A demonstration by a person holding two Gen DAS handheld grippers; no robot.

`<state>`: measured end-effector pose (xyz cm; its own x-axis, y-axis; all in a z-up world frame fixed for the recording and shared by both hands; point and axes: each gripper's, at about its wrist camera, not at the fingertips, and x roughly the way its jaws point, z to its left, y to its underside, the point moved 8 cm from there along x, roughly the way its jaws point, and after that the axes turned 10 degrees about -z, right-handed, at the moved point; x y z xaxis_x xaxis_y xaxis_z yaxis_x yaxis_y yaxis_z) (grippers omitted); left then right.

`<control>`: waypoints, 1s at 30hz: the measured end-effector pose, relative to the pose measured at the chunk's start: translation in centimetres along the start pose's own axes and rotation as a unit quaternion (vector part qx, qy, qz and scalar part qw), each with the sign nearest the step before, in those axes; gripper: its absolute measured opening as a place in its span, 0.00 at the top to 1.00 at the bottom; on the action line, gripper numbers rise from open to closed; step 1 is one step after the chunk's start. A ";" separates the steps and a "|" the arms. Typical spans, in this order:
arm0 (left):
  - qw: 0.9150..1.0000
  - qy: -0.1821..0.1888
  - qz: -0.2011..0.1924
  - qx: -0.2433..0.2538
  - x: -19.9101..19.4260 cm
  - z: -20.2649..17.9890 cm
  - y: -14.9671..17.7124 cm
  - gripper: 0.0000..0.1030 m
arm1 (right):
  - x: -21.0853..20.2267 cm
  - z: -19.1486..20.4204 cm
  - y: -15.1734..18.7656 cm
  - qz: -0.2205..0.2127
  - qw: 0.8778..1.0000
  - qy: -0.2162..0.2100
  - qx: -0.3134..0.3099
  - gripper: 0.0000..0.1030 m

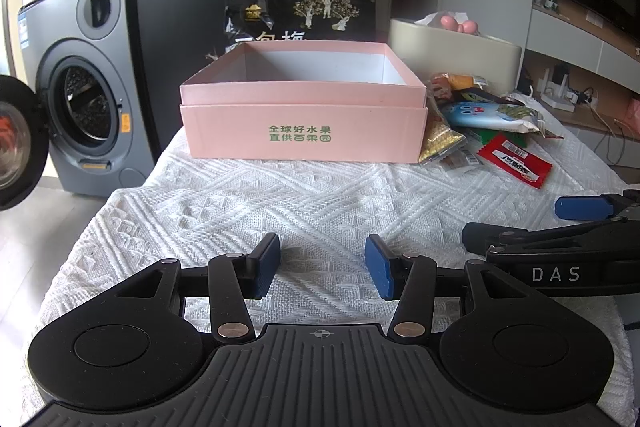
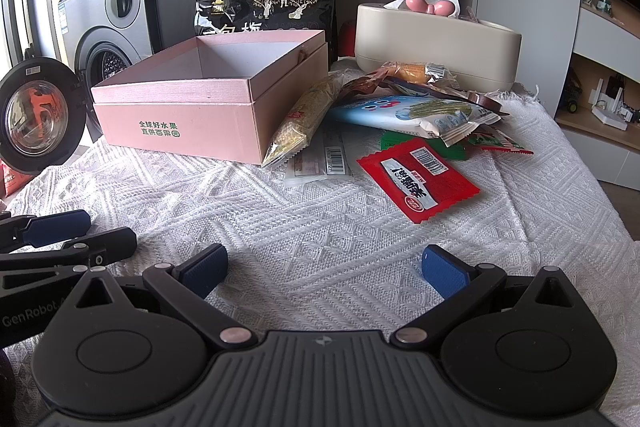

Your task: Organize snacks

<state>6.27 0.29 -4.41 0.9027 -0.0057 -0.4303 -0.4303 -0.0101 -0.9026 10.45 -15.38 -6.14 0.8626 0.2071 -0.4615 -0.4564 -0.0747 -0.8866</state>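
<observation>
An open, empty pink box (image 1: 304, 131) (image 2: 180, 123) stands on the white cloth. A pile of snack packets lies to its right: a red packet (image 2: 418, 179) (image 1: 514, 161), a light blue bag (image 2: 404, 115) (image 1: 486, 115), a yellow grain packet (image 2: 304, 119) (image 1: 438, 137) leaning on the box, and a clear flat packet (image 2: 320, 163). A large black bag (image 1: 302, 9) (image 2: 266, 1) stands behind the box. My left gripper (image 1: 322, 265) is open and empty, in front of the box. My right gripper (image 2: 324, 273) is open and empty, short of the red packet.
A beige tissue holder (image 2: 436, 39) (image 1: 456, 53) with a pink ornament stands behind the snacks. A washing machine (image 1: 86, 83) with its door open is at the left, beyond the table edge. Shelving is at the right.
</observation>
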 end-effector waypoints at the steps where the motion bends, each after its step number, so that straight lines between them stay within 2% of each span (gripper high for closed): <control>1: 1.000 0.000 0.000 0.000 0.0 0.0 0.0 0.49 | 0.0 0.0 0.0 0.000 1.000 0.000 0.000 0.00; 30: 1.000 -0.001 -0.001 -0.002 -0.1 -0.2 -0.1 0.49 | 0.0 0.1 0.0 0.000 1.000 0.002 -0.003 0.00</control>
<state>6.26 0.08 -4.28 0.9034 -0.0043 -0.4288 -0.4288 -0.0134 -0.9033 10.44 -15.28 -6.12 0.8636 0.2029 -0.4615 -0.4552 -0.0797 -0.8868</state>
